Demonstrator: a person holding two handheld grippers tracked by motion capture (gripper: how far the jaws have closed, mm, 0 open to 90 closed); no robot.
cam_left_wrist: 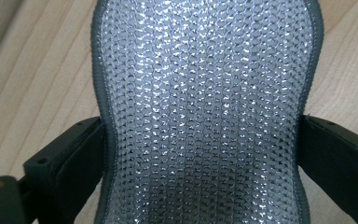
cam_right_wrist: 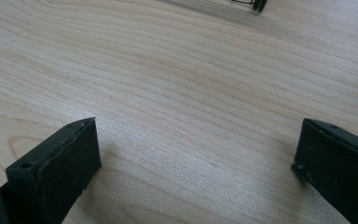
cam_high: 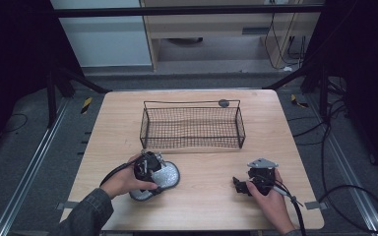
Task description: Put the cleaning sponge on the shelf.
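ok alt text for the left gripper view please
A silvery mesh pad with a grey stitched edge lies on the wooden table, its narrow waist between the two black jaws of the left tongs, which flank its edges.

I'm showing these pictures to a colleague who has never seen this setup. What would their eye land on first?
Probably the glittering silver mesh pad with its grey edging, lying near the front left of the wooden table; the left gripper straddles its narrow waist. Behind it stands a black wire basket. The right gripper rests open over bare wood at the front right.
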